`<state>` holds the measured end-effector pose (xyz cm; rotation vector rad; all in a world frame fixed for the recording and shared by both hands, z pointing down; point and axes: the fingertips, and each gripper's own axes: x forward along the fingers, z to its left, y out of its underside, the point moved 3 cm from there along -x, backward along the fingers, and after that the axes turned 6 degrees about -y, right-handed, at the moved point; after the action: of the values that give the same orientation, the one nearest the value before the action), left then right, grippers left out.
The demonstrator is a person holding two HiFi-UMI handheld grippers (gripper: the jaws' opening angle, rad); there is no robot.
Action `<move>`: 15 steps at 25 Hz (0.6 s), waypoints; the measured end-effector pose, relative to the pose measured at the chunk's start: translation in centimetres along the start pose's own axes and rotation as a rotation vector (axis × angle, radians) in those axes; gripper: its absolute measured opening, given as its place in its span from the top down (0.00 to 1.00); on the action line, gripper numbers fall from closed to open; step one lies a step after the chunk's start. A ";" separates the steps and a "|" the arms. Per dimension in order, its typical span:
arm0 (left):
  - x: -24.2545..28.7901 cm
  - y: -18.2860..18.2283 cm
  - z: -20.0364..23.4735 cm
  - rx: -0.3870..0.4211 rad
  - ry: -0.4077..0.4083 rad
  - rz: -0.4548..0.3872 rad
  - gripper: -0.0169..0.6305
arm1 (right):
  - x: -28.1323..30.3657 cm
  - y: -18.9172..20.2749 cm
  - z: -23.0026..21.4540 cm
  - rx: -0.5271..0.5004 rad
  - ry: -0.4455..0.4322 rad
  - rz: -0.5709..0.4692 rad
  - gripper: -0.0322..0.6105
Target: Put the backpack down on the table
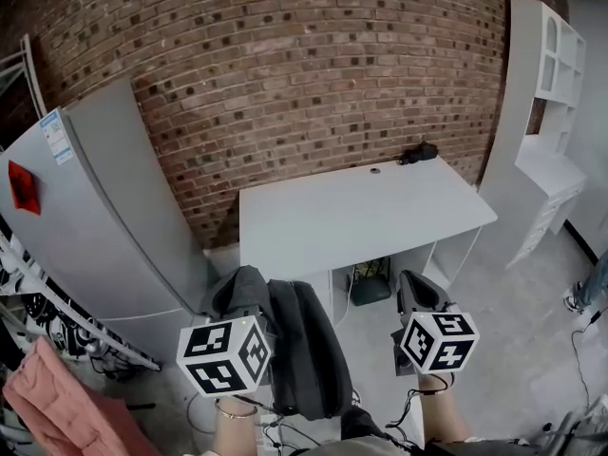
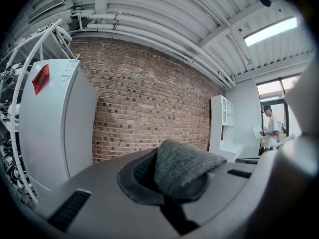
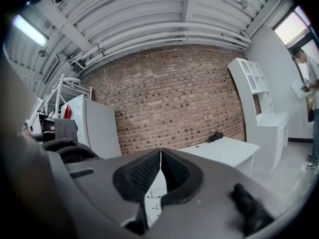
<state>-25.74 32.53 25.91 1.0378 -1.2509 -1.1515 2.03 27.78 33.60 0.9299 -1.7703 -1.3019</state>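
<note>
Left claw point(image 2: 172, 180): clamped tight on grey fabric strap point(image 2: 185, 166) of backpack point(image 1: 306, 350), with fabric bulging up over the pads. Found lower left of centre in head view.

Backpack: dark grey. Hangs from left claw at lower centre of head view, below near edge of table point(image 1: 361, 218) in the frame. Not on the tabletop; no contact with it visible.

Right claw point(image 3: 160, 171): pads pressed flat against each other, nothing between them. Found lower right of centre in head view, apart from backpack, roughly level with left claw.

Table: white, centre of head view, back edge against brick wall point(image 1: 313, 74). Carries a small dark object point(image 1: 418, 152) at its upper right corner.

Fridge point(image 1: 95, 207): grey, left side of head view, red sticker point(image 1: 23, 186) near left edge.

Shelf unit point(image 1: 546, 93): white, tall, upper right of head view, beside table.

Pink cloth point(image 1: 57, 407): bottom left corner of head view.

Person point(image 2: 271, 128): right edge of left gripper view, standing, holding something pale; details too small to tell.
</note>
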 end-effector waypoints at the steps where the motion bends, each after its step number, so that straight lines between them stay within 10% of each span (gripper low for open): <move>1: 0.5 -0.4 -0.1 -0.003 0.002 -0.008 0.96 | 0.6 -0.1 -0.3 0.001 -0.001 0.001 0.90; 15: 9.3 -5.3 -1.3 0.013 -0.023 -0.063 0.96 | 10.1 -4.1 -4.6 0.000 -0.044 -0.005 0.90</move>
<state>-25.02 22.50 21.98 1.0832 -1.2531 -1.2083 1.87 16.02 32.03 0.9128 -1.8022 -1.3346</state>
